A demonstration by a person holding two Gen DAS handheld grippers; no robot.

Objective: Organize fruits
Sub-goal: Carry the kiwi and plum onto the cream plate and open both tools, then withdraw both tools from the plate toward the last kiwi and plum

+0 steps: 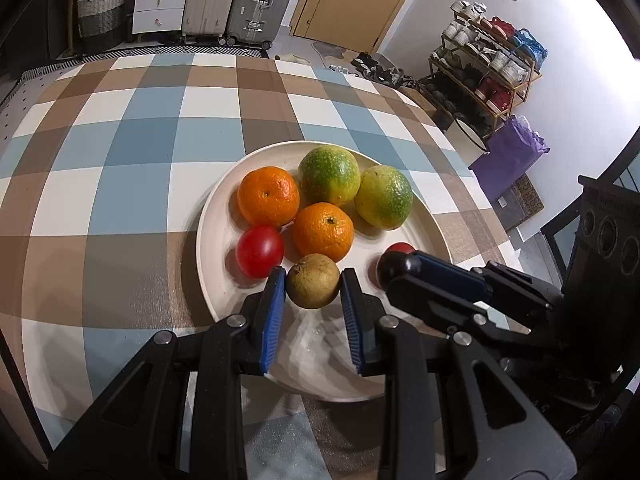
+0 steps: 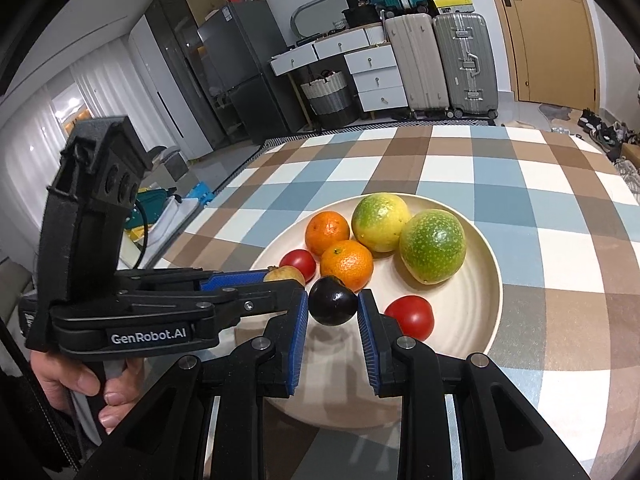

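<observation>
Brown fruit (image 1: 313, 286) clamped in left gripper (image 1: 313, 285); plum (image 2: 333, 300) in right gripper (image 2: 333, 303)

The plate (image 1: 208, 216) is crowded from its centre toward 12 o'clock: two oranges (image 1: 322, 231) and two green fruits (image 1: 329, 176) sit packed together, touching. A tomato (image 1: 259, 251) blocks the rim at 9 o'clock, another tomato (image 2: 410, 317) the 3 o'clock side. Bare plate floor lies open toward 6 o'clock, under both grippers. Around the plate, the checked surface (image 1: 120, 152) is open from 9 through 12 o'clock.
</observation>
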